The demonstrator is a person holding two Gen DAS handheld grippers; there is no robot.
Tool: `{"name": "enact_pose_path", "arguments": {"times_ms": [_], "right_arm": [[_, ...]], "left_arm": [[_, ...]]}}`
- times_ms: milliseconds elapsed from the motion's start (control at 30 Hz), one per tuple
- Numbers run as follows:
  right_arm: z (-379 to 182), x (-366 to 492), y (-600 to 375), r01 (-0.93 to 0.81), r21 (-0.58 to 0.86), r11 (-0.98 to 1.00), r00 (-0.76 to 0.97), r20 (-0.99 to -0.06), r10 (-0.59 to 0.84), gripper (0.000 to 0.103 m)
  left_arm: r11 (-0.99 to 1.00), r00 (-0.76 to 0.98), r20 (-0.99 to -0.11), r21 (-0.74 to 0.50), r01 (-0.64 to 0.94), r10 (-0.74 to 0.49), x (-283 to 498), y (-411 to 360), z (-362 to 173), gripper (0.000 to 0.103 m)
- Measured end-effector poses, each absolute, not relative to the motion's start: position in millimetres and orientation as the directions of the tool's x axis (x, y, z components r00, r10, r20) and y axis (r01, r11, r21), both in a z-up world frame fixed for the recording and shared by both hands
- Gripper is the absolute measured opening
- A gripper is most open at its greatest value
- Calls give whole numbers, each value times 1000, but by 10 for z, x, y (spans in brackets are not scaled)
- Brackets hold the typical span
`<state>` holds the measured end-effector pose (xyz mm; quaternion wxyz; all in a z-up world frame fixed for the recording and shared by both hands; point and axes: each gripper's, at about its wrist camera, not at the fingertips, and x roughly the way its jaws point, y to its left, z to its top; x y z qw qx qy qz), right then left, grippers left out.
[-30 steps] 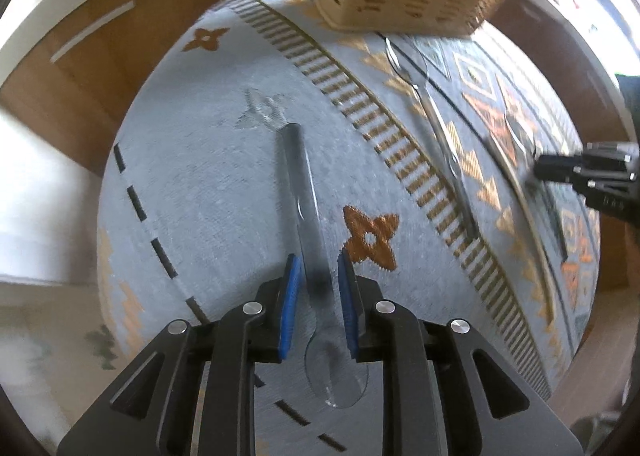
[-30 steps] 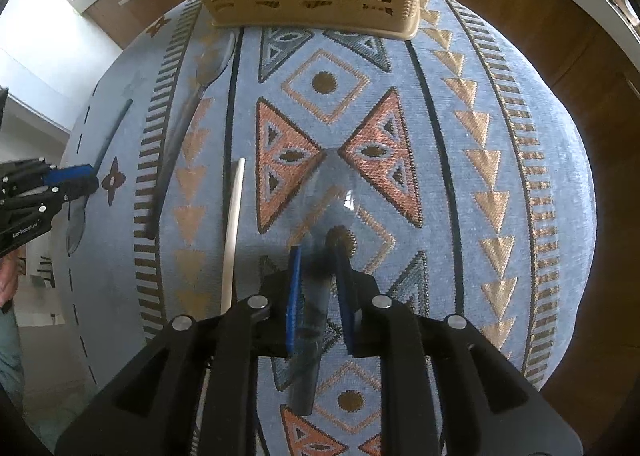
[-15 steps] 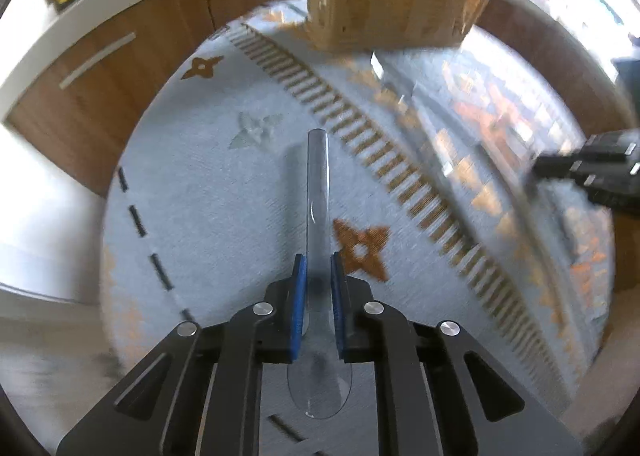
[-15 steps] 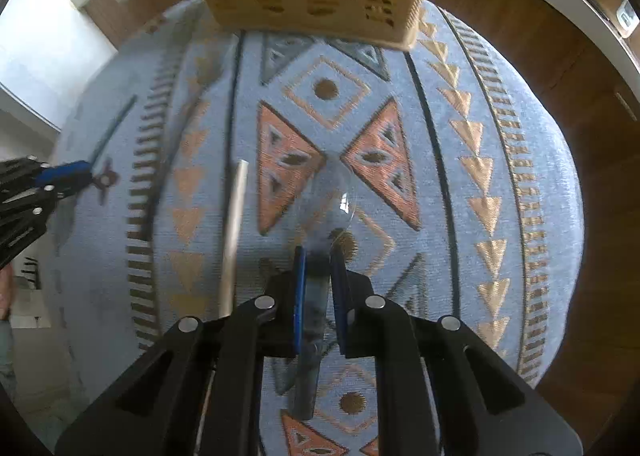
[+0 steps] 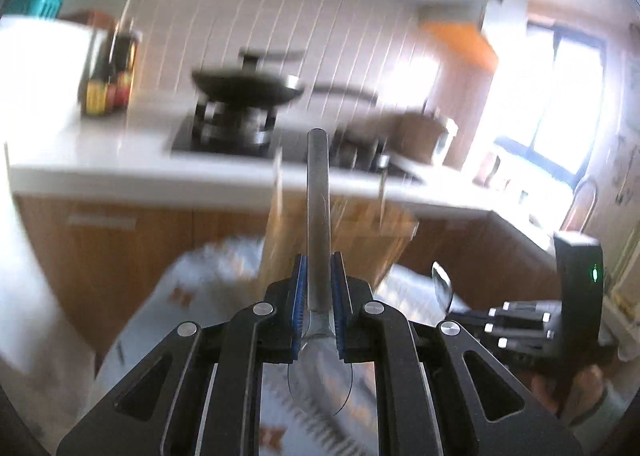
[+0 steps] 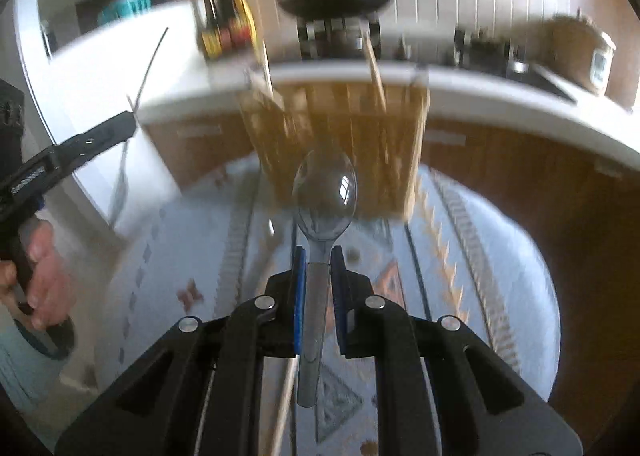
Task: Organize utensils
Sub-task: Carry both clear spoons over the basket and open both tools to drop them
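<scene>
- Left gripper point(image 5: 319, 276): jaws narrow, having just been closing, and now clamping a clear plastic spoon point(image 5: 318, 216) by its neck, handle pointing toward 12 o'clock and bowl lying back toward the camera at 6 o'clock.
- Woven basket point(image 5: 340, 232): blurred, sitting behind that handle at 12 o'clock on the patterned cloth point(image 5: 208, 268).
- Right gripper point(image 6: 319, 276): jaws narrow, having just been closing, and now pinching a second clear spoon point(image 6: 325, 192), bowl pointing toward 12 o'clock before the basket.
- Stove pan point(image 5: 246, 90): standing at 11 o'clock on the counter.
</scene>
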<state>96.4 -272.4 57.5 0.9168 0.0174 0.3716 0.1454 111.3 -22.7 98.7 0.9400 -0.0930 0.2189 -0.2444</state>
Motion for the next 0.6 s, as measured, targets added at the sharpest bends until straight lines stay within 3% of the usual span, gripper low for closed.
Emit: {"name": "enact_pose_path", "arguments": {"times_ms": [233,600], "right_arm": [[1137,1101,-2783,-234,151,960,823,-496,278,10],[1464,1731,-2685,-208,172,963,926,-282,251,10]], "left_arm": [[831,847,-126,-312,460,-516,1337,-410,1451,10],[797,885,-24,-447,407,-465,2130,-439,1325,10]]}}
